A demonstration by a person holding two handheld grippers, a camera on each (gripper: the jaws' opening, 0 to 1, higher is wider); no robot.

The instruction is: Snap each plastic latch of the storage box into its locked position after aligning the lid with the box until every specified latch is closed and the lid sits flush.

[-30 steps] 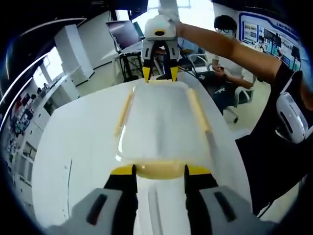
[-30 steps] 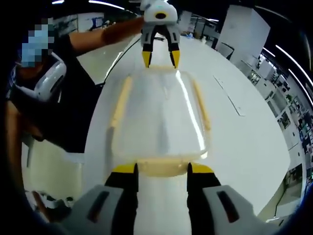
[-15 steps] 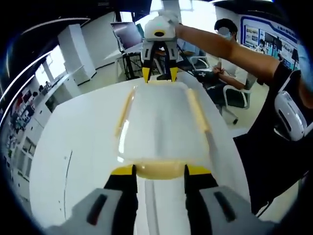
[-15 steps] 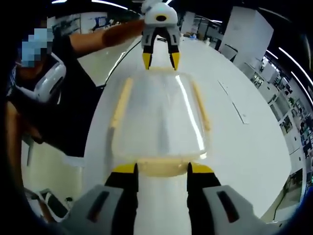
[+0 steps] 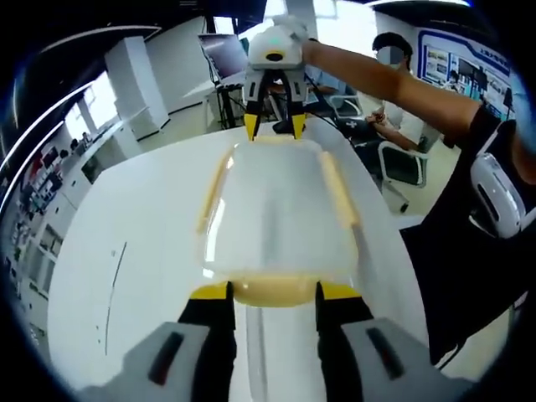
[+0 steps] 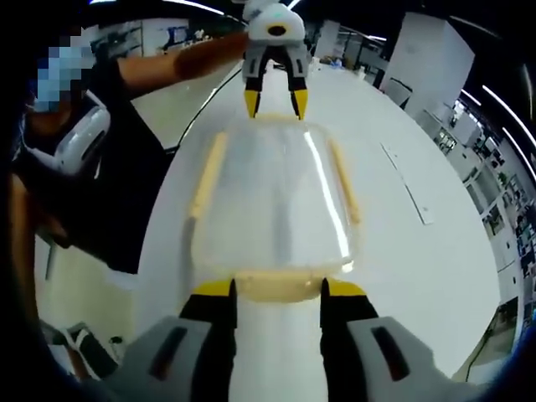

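Clear lid (image 5: 276, 209) rests on box; both grippers (image 5: 272, 293) (image 6: 276, 295), jaws parted, straddle end latches (image 5: 275, 289) (image 6: 278, 286); closure cannot be confirmed.

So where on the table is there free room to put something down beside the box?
Bare table lies along both long sides of the box, wider on the side away from the person. The two short ends are crowded: a claw sits at each.

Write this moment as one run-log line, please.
box: lid on, on white table | left gripper: open at near latch | right gripper: open at opposite latch
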